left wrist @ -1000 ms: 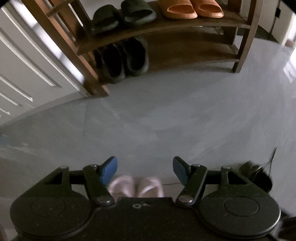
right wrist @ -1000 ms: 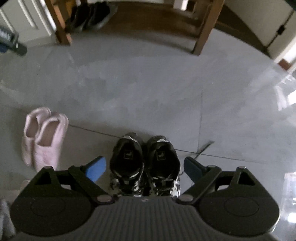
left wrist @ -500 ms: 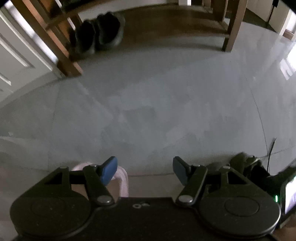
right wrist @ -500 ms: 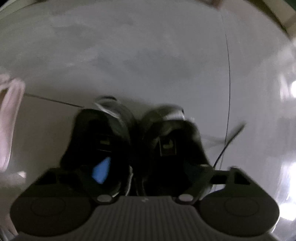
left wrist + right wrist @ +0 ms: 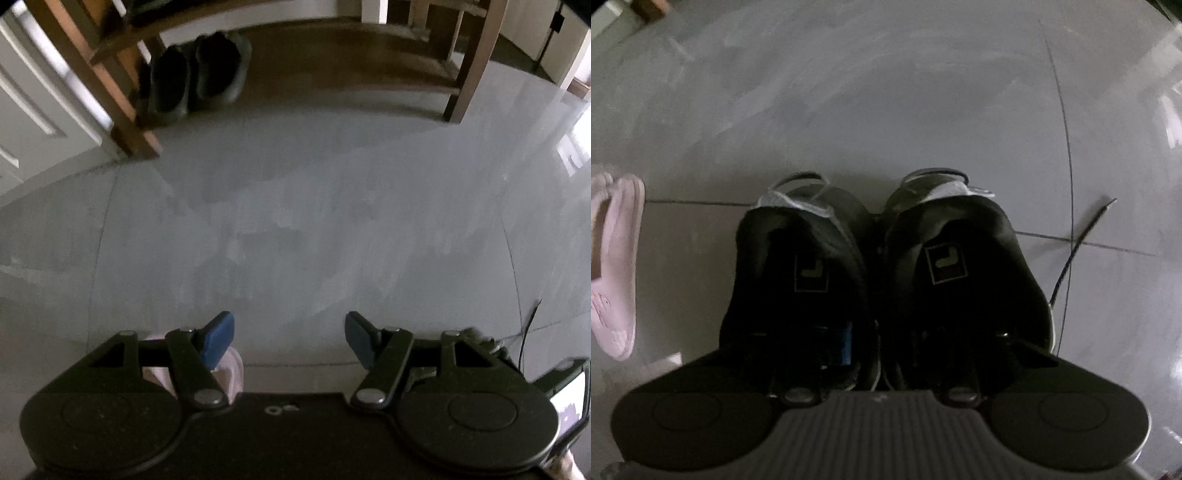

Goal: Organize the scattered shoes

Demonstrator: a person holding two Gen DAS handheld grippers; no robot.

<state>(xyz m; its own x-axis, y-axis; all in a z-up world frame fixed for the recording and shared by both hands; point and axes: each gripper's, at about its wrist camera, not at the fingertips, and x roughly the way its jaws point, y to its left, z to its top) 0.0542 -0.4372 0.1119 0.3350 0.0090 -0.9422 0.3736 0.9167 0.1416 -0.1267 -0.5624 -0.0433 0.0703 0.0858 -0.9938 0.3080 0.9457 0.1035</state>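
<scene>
On my right wrist camera, the right hand-held gripper (image 5: pixel 882 343) is down inside the pair of black lace-up sneakers (image 5: pixel 882 266) that stand side by side, touching, on the glossy grey tiled floor (image 5: pixel 886 92). One blue finger pad (image 5: pixel 846 341) sits inside the left-hand sneaker, close against its inner wall; the other finger is lost in the dark of the right-hand sneaker. The fingers look drawn in around the two adjoining inner walls, but I cannot tell for certain whether they are clamped on them. A loose black lace (image 5: pixel 1078 236) trails onto the floor to the right. A pair of pale pink fluffy slippers (image 5: pixel 613 266) lies at the left edge, apart from the sneakers.

On my left wrist camera, the left hand-held gripper (image 5: pixel 290 338) is wide open and empty above the floor, with one pink slipper partly hidden under its left finger. Further ahead stands a brown wooden shoe rack (image 5: pixel 122 99), with a pair of dark slip-on shoes (image 5: pixel 199 70) on its bottom level.
</scene>
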